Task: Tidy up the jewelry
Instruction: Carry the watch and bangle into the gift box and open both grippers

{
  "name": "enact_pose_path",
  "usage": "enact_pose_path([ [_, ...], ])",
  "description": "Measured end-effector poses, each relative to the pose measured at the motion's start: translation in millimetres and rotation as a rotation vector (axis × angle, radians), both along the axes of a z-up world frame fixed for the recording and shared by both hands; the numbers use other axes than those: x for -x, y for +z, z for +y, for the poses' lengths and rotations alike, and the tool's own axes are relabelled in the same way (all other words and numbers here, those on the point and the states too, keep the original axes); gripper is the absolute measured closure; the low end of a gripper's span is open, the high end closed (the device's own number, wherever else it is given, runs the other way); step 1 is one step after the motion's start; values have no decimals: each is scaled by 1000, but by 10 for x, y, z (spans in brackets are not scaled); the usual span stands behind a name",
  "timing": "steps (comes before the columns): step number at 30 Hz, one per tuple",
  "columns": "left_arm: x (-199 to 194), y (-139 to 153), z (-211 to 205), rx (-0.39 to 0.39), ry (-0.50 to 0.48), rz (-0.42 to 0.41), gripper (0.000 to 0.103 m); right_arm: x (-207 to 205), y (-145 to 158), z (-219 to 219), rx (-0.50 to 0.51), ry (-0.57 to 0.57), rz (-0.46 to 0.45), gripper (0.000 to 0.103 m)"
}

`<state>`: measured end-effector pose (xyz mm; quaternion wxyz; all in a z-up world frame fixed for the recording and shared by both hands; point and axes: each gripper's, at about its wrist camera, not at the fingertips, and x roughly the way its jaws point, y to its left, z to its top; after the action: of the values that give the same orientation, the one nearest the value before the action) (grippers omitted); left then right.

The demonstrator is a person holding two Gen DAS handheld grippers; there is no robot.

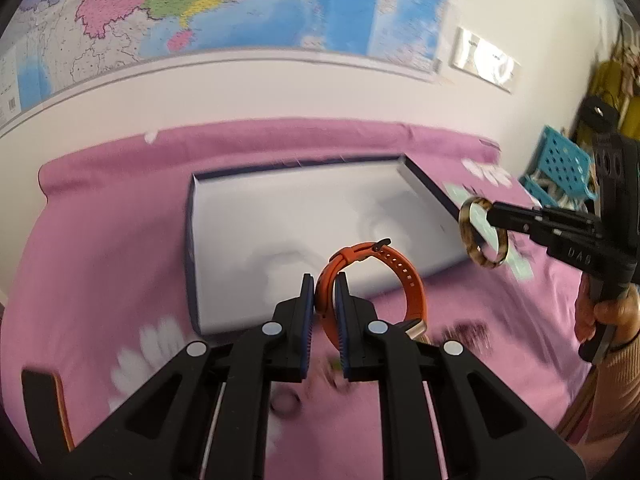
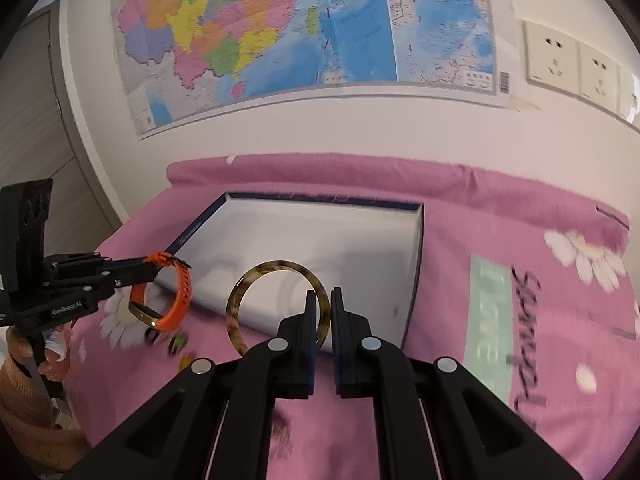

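Two hand-held tools above a shallow box with a white interior and dark blue walls, which lies on a pink cloth printed with white daisies; whether a counter or a bed lies under the cloth cannot be told.

Left tool: its blue-padded fingers are pressed onto the strap of an orange watch band, which hangs as a closed loop in the air over the box's near edge. Its gold-coloured clasp section sits at the lower end of the loop. In the right wrist view the same band is seen just outside the box's left wall.

Right tool: its fingers pinch one side of a tortoiseshell bangle, held upright and clear of the cloth, over the near edge of the box. In the left wrist view the bangle stands just beside the box's right wall, and a hand in a tan ribbed sleeve grips the tool's handle.

Small blurred items lie on the cloth just in front of the box. Behind the box a coloured wall map hangs on a white wall; wall sockets sit to the right of it.
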<state>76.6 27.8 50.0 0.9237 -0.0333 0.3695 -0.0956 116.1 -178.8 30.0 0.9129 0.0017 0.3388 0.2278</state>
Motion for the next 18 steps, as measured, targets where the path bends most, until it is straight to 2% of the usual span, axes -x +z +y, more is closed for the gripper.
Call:
enact_pose_path([
  [6,-522,23,123,8,38,28,92,-569,-5,173,26,-21,27,98],
  [18,-1408,-353,207,14,79,170,91,-1428,-312,449,95,-68,149,98],
])
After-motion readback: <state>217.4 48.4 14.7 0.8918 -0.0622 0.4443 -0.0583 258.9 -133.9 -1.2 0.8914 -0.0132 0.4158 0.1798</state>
